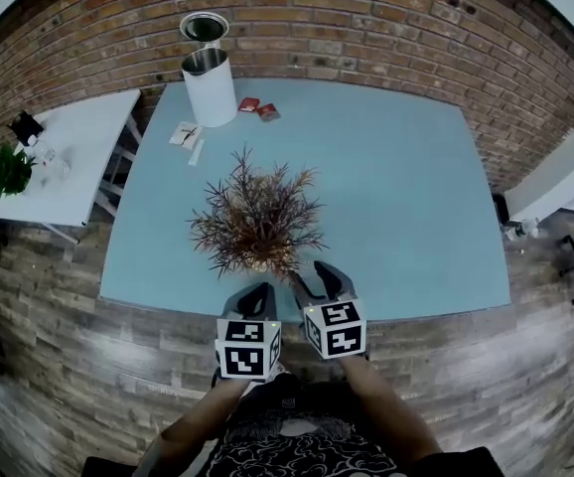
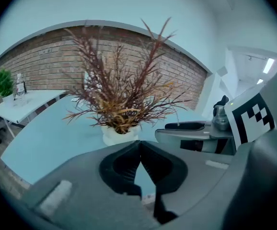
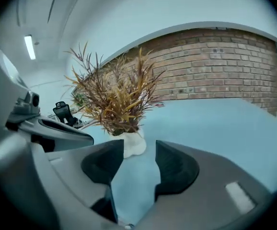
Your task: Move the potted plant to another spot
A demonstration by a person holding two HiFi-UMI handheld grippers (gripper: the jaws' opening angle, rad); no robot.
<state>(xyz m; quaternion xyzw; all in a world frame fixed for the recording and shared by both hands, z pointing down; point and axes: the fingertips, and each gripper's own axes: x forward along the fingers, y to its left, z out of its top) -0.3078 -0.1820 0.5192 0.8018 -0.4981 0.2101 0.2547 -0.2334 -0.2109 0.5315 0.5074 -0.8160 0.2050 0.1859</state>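
**Forearms and both grippers at near table edge; potted plant just ahead**

Forearms [image 1: 366, 405] are seen lowest in the head view, each w/ a gripper held out over the near edge of the light blue table [image 1: 406, 187]. L gripper [image 1: 257, 292] and R gripper [image 1: 319, 269] are set side by side, close together, marker cubes [image 1: 247, 346] toward the person.

L gripper's jaws are shown closed in its own view, tips touching, nothing held btwn them [image 2: 139, 145]. R gripper's jaws are shown apart in its own view [image 3: 139, 152], w/ only bare tabletop in the gap; nothing is gripped.

Potted plant [image 1: 255, 217] is stood upright on the table, near the front edge, just beyond both grippers and touched by neither. Its reddish-brown and yellow spiky foliage is spread wide over a small white pot [image 3: 132, 143], which is seen past the jaw tips in both gripper views [image 2: 119, 134].

At the table's far L corner a white cylindrical bin [image 1: 210, 87] is placed, w/ red packets [image 1: 257, 109] and paper slips [image 1: 188, 134] near it. A brick wall [image 1: 366, 28] is seen behind. Off to the L, a white side table [image 1: 69, 167] is seen w/ a small green plant [image 1: 7, 170].
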